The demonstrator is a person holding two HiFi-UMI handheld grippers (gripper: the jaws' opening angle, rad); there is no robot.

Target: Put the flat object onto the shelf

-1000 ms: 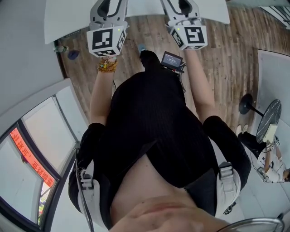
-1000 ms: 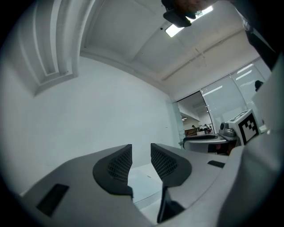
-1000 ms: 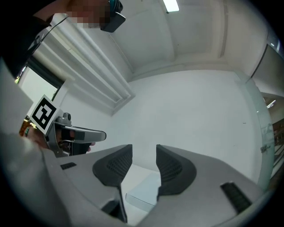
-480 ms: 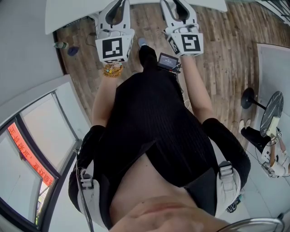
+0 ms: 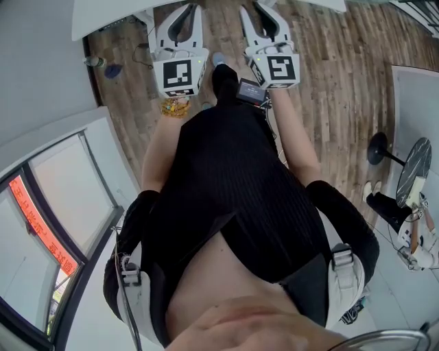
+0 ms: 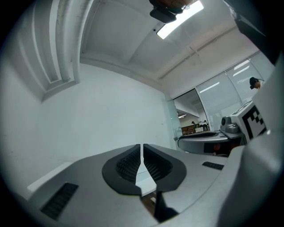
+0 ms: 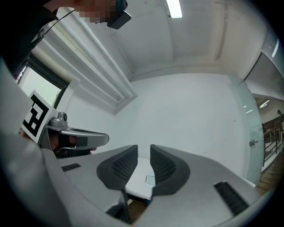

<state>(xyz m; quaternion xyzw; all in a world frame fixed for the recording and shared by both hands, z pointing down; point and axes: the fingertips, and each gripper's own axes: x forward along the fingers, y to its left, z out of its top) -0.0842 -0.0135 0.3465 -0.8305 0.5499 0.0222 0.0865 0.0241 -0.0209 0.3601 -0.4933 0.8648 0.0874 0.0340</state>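
Wood floor below; left tongs pressed together empty, right tongs closing, nothing between them.

We're looking at an office here: a strip light is glowing overhead and glass partitions are lining the far side. A white desk is standing on wood flooring.

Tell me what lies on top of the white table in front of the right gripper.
One small flat square piece lies on the white table. The right gripper, its empty jaws closing, hides the rest of the tabletop.
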